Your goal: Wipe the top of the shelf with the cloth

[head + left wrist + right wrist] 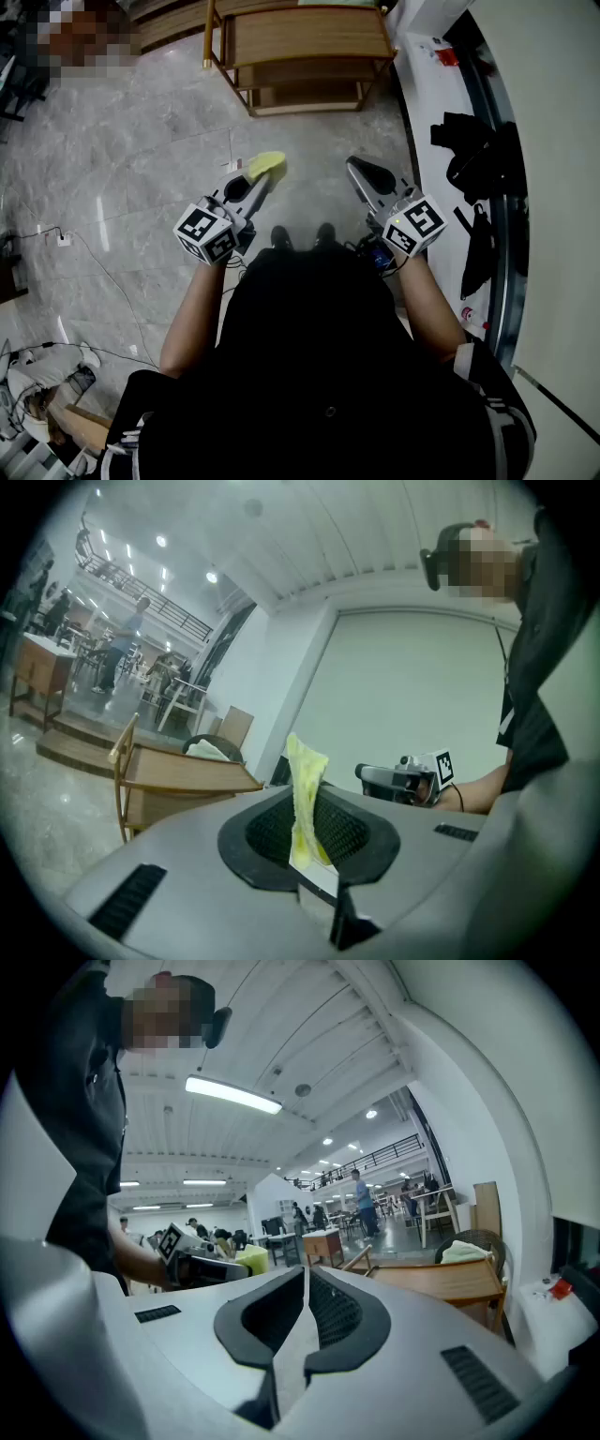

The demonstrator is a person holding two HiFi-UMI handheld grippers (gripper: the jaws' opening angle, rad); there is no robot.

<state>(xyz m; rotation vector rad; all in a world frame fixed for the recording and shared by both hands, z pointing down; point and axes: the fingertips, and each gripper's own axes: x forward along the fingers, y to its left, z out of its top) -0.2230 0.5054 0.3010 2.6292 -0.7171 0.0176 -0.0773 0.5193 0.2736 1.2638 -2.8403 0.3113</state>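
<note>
The yellow cloth point(268, 166) sticks out of my left gripper point(255, 184), which is shut on it and held at waist height over the grey floor. In the left gripper view the cloth point(306, 794) stands up as a thin fold pinched between the black pads. My right gripper point(362, 174) hangs level with the left, jaws shut with nothing between them point(307, 1312). The wooden shelf point(309, 36) stands ahead of both grippers, a good step away, its top bare. It also shows in the left gripper view point(187, 772) and the right gripper view point(441, 1281).
A white ledge point(433, 103) runs along the right wall with black bags point(476, 159) beside it. A cable and socket point(64, 240) lie on the floor at left. A wicker chair with a pale cushion point(466, 1251) stands behind the shelf. People move about far off.
</note>
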